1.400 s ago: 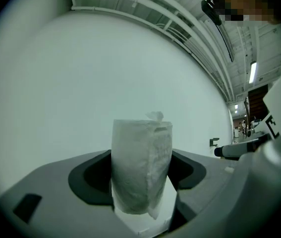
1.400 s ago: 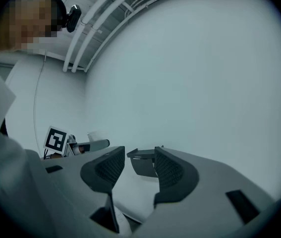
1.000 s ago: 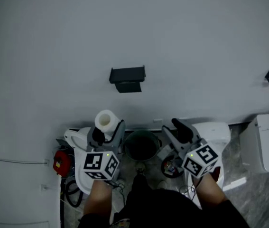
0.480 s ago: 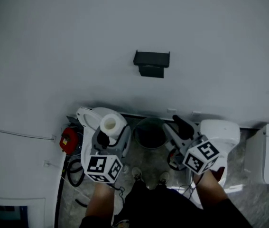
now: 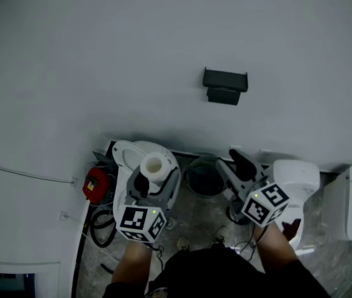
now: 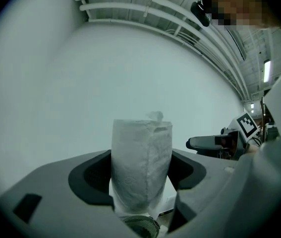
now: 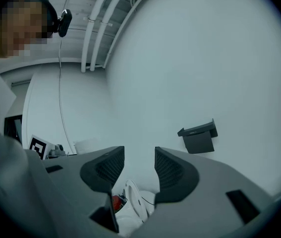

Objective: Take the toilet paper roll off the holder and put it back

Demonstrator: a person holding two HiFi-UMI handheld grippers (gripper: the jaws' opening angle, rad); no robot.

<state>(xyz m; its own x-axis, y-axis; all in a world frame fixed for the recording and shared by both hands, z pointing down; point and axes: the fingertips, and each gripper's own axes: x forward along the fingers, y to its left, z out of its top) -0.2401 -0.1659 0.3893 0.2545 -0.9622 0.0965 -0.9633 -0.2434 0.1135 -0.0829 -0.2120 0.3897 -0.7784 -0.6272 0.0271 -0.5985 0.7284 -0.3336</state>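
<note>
Pinching roll (image 6: 141, 165) (left fingers (image 6: 88, 180)), right fingers (image 7: 105, 170) opening, empty

Right claw (image 7: 138, 157) opening, empty; holder (image 7: 198, 137) on wall (image 7: 190, 58).

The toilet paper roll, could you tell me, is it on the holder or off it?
Off. The left gripper holds the toilet paper roll between its jaws; the wall holder hangs bare.

Toilet paper roll (image 5: 154, 165): one.
Black wall holder (image 5: 225, 85): one.
Hand-held grippers: two. These are the left gripper (image 5: 155, 180) and the right gripper (image 5: 233, 164), jaws opening, nothing between them.
White toilets: three. These are the left toilet (image 5: 126, 157), middle toilet (image 5: 295, 176) and far-right toilet (image 5: 343, 197).
Dark round bin (image 5: 203, 180): one.
Red object (image 5: 95, 185): one, kind unclear.
</note>
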